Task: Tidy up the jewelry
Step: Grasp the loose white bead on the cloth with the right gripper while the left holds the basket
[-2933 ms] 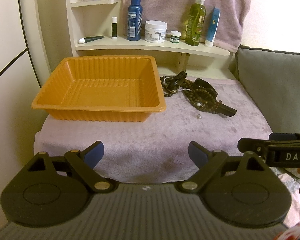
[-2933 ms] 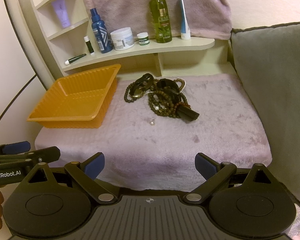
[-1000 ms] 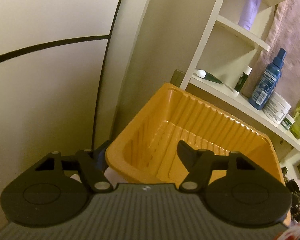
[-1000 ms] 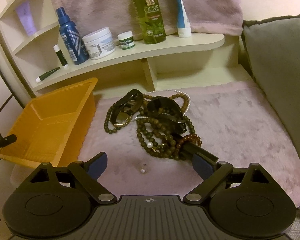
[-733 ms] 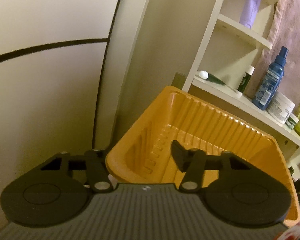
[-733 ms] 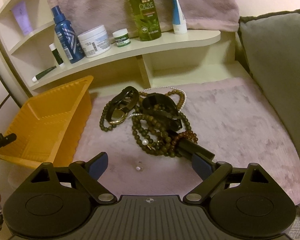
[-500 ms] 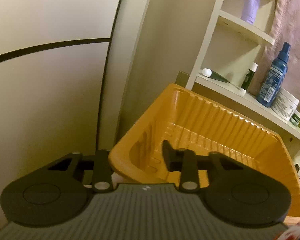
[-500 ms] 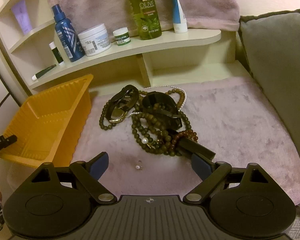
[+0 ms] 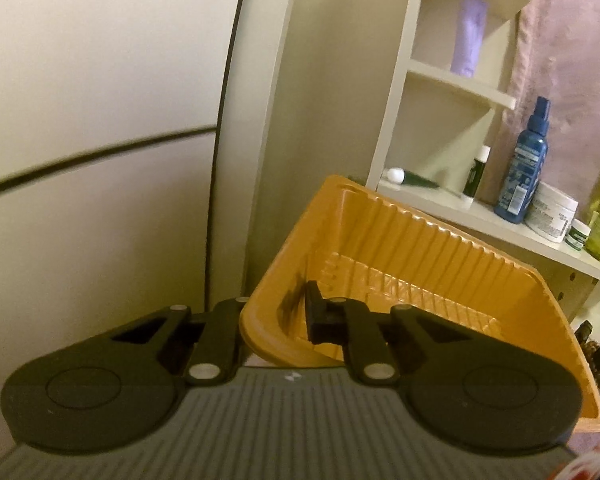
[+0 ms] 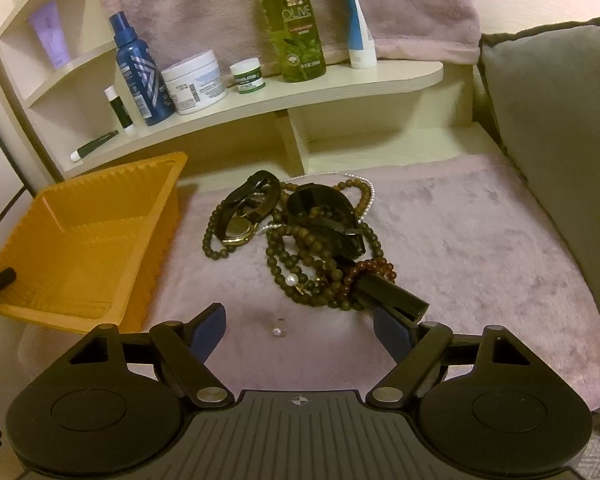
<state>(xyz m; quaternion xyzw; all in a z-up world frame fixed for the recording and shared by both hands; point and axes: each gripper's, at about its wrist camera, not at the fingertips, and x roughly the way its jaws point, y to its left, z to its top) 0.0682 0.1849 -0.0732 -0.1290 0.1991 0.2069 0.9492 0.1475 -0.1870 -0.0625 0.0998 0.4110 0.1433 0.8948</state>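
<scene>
My left gripper [image 9: 274, 316] is shut on the near corner wall of the ribbed orange tray [image 9: 440, 256], one finger outside and one inside; the tray holds nothing. In the right wrist view the tray [image 10: 96, 236] sits at the left of the mauve plush cloth [image 10: 480, 240]. Beside it lies a tangled jewelry pile [image 10: 308, 240]: brown bead strands, a gold-faced watch [image 10: 238, 228], a black strap and a pearl strand. A loose pearl [image 10: 277, 331] lies in front of the pile. My right gripper [image 10: 299, 320] hovers over that pearl, its jaws closing with nothing pressed between them.
A cream shelf unit [image 10: 300, 92] behind the cloth carries a blue spray bottle [image 10: 140, 76], a white jar [image 10: 194, 82], a green olive bottle [image 10: 294, 20] and tubes. A grey cushion [image 10: 560, 128] bounds the right side. A wall rises left of the tray.
My left jaws have closed from wide apart onto the tray's corner wall. My right jaws have narrowed a little while that hand stayed over the pearl.
</scene>
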